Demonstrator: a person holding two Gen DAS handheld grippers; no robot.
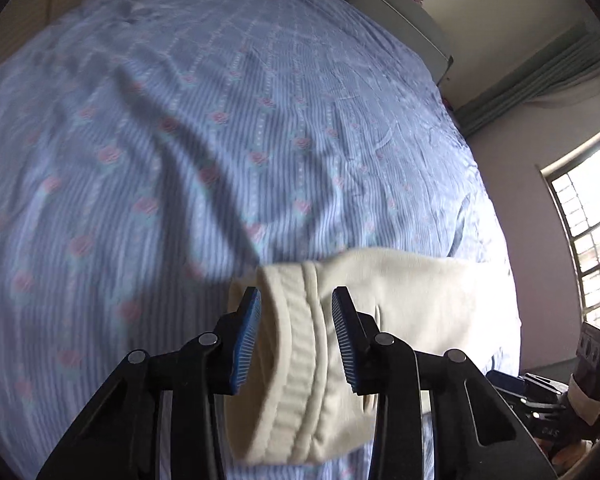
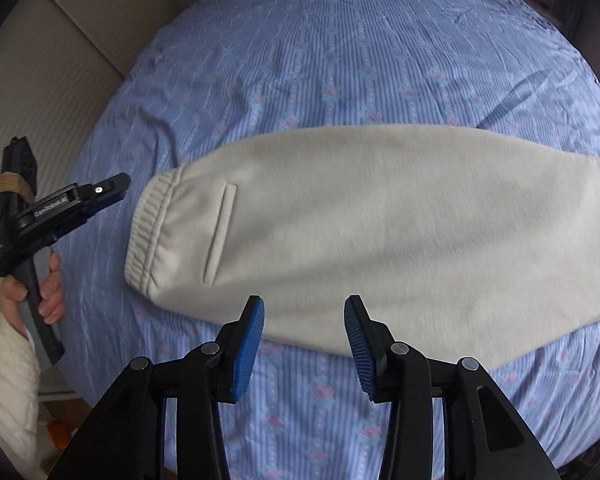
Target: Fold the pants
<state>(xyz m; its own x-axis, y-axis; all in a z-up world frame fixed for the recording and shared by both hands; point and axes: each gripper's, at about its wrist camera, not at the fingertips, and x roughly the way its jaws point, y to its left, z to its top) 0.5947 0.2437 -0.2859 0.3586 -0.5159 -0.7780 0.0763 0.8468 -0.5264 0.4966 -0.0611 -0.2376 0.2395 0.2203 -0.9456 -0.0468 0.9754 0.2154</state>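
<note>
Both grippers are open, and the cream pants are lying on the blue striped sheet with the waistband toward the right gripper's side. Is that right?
Not quite. The waistband sits at the left gripper's end of the cream pants, as the right wrist view shows. The rest holds: the pants lie on the blue striped sheet, and both the left gripper and the right gripper are open.

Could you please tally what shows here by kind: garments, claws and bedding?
Cream pants: 1
Claws: 2, the left claw and the right claw, both open
Blue floral bedsheet: 1
Total: 4
</note>
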